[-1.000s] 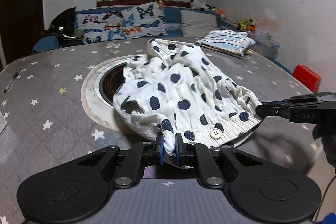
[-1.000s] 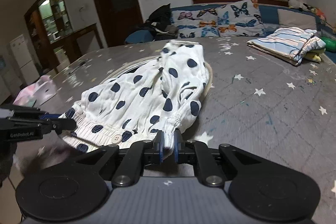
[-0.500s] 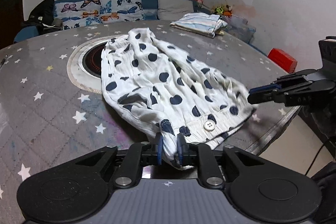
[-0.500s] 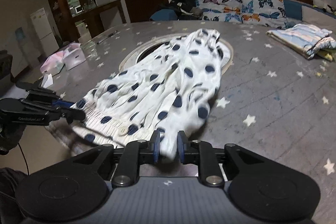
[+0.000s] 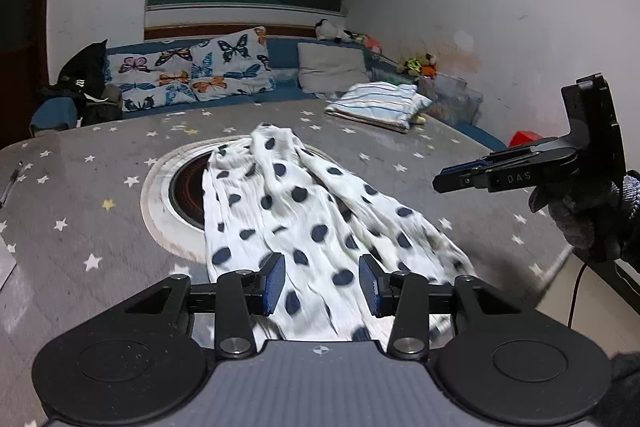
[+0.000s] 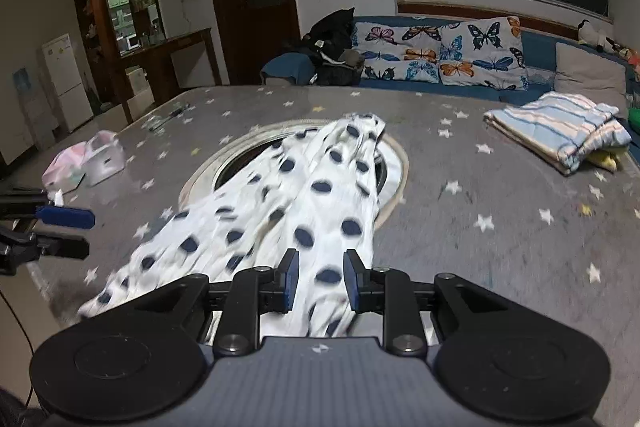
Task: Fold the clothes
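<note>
Evidently both the left claw [image 5: 322,285] and the right claw [image 6: 317,281] stood apart and gripped nothing, so the polka-dot garment [image 5: 304,223] lay stretched lengthwise over the star-patterned bench [image 5: 100,211], seemingly laid out for folding.

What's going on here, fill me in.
A person with a handheld gripper in each hand is folding clothes on a star-patterned table. The white polka-dot garment lies stretched out lengthwise over the table's round inset. The left gripper and the right gripper are both open, the cloth lying loose between their fingers, gripped by neither. A striped piece sits folded at the far side.
</note>
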`<move>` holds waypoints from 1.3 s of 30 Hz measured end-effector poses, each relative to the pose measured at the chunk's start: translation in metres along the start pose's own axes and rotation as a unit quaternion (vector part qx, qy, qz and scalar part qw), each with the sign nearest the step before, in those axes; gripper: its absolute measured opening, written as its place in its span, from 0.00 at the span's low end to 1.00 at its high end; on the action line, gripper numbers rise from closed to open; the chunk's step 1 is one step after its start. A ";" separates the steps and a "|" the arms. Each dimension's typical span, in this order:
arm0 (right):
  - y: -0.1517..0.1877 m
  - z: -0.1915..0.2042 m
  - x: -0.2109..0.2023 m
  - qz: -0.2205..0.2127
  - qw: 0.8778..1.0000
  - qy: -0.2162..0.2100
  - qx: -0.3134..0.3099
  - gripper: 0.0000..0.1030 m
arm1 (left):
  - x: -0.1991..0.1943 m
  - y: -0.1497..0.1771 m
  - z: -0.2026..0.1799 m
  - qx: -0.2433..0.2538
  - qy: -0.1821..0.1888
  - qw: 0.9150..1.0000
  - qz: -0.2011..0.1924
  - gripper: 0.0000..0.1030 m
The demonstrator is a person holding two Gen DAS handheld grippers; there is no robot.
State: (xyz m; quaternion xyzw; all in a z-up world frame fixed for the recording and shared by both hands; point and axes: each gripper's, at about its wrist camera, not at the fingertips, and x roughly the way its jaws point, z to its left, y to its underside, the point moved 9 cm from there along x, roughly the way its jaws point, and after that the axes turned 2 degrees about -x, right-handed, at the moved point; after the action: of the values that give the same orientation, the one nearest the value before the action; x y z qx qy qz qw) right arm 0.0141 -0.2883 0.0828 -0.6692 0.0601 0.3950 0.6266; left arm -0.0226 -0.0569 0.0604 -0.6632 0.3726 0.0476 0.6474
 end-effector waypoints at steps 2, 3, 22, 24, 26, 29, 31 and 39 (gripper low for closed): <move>-0.011 -0.004 0.010 -0.003 1.000 -0.001 0.000 0.23 | 0.014 -0.005 0.004 -0.008 -0.003 1.000 0.003 0.41; -0.017 -0.006 0.015 -0.005 1.000 -0.001 -0.001 0.23 | 0.021 -0.007 0.006 -0.013 -0.002 1.000 0.006 0.41; -0.113 -0.058 0.156 0.022 1.000 -0.008 0.007 0.35 | 0.101 0.010 0.017 -0.039 0.024 0.996 0.080 0.37; -0.118 -0.062 0.177 0.032 0.999 -0.013 0.016 0.35 | 0.104 0.011 0.019 -0.043 0.026 0.995 0.084 0.37; -0.121 -0.065 0.194 0.038 0.999 -0.014 0.017 0.35 | 0.107 0.012 0.019 -0.046 0.028 0.995 0.089 0.37; -0.125 -0.067 0.216 0.043 0.999 -0.013 0.017 0.35 | 0.111 0.013 0.020 -0.049 0.031 0.994 0.094 0.37; -0.126 -0.070 0.228 0.047 0.999 -0.015 0.024 0.35 | 0.112 0.014 0.021 -0.050 0.033 0.994 0.096 0.37; -0.124 -0.074 0.261 0.061 0.997 -0.025 0.042 0.35 | 0.114 0.012 0.022 -0.053 0.037 0.993 0.097 0.37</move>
State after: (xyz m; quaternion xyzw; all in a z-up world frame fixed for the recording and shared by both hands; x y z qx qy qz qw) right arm 0.2965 -0.2197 0.0160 -0.6268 0.1019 0.4465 0.6303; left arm 0.0613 -0.0849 -0.0152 -0.6587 0.4558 0.1056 0.5892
